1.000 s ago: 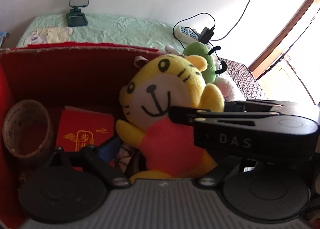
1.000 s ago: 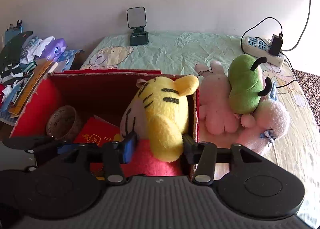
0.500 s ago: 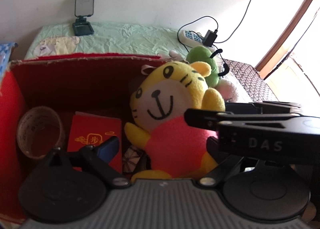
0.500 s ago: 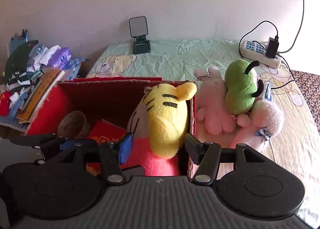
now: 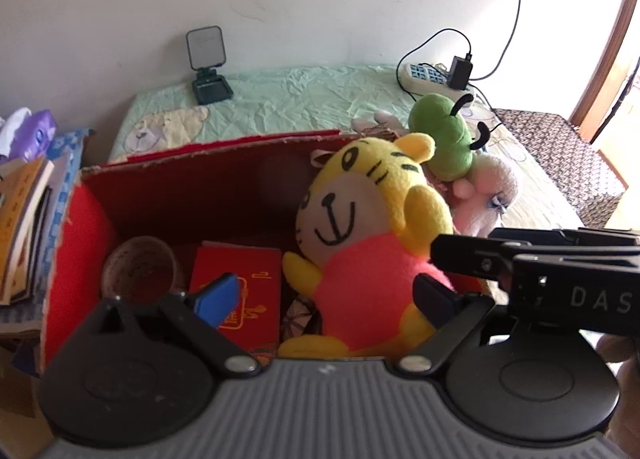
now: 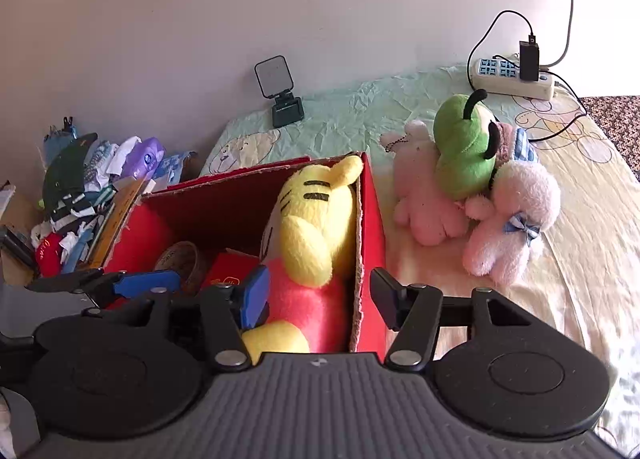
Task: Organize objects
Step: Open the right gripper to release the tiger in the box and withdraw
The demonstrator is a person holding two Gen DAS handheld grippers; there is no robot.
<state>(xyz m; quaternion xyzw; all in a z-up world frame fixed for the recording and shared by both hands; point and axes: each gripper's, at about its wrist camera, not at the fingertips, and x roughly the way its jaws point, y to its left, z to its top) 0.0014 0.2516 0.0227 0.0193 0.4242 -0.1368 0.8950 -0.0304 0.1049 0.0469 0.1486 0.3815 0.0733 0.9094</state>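
Observation:
A yellow tiger plush point(image 5: 360, 227) in a red shirt sits upright in the right end of the red cardboard box point(image 5: 192, 175); it also shows in the right wrist view point(image 6: 316, 227). My left gripper point(image 5: 328, 295) is open above the box's near side, fingers either side of the plush, not touching it. My right gripper point(image 6: 320, 295) is open, straddling the box's right wall point(image 6: 368, 227). A green plush point(image 6: 464, 147), a pink plush point(image 6: 420, 199) and a pale pink plush point(image 6: 512, 219) lie on the bed beside the box.
In the box are a tape roll point(image 5: 138, 271) and a red booklet point(image 5: 244, 279). A small mirror stand point(image 6: 280, 91) and a power strip point(image 6: 512, 77) with cables sit near the wall. Books and clutter point(image 6: 80, 195) are piled left of the box.
Both grippers have pulled back and up from the box. The right gripper's fingers have spread away from the tiger plush, which stays seated in the box.

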